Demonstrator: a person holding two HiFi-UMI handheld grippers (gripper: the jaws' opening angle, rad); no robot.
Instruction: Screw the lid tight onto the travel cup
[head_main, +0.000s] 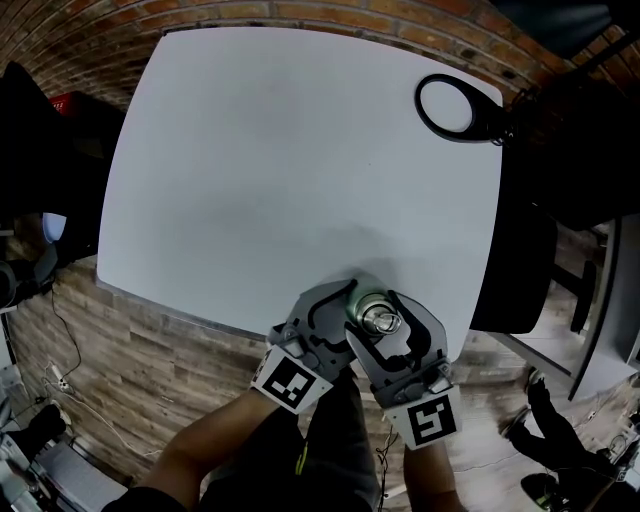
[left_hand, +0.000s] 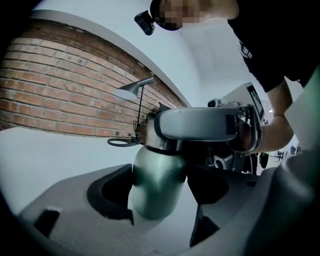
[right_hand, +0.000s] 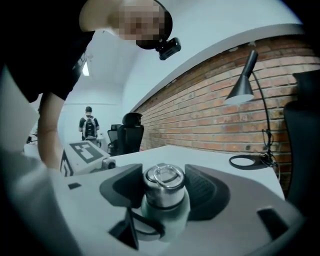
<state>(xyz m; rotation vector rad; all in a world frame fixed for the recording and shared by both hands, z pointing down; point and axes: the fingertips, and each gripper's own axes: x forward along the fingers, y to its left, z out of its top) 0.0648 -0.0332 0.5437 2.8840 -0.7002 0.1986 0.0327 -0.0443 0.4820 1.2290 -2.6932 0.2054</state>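
Note:
The green travel cup (left_hand: 157, 185) stands upright near the front edge of the white table (head_main: 280, 170). Its silver lid (right_hand: 164, 184), with a wire ring on top, sits on the cup's neck. My left gripper (left_hand: 160, 200) is shut on the cup's body, with a jaw against either side. My right gripper (right_hand: 164, 192) comes in higher and is shut on the lid, its two pads against the lid's sides. In the head view the lid (head_main: 378, 318) shows between both pairs of jaws, left gripper (head_main: 345, 312) on its left, right gripper (head_main: 388, 326) on its right.
A desk lamp with a black ring base (head_main: 455, 107) stands at the table's far right corner. A dark chair (head_main: 520, 270) is beside the table's right edge. A brick wall (left_hand: 60, 105) runs behind. The table's front edge lies just under the grippers.

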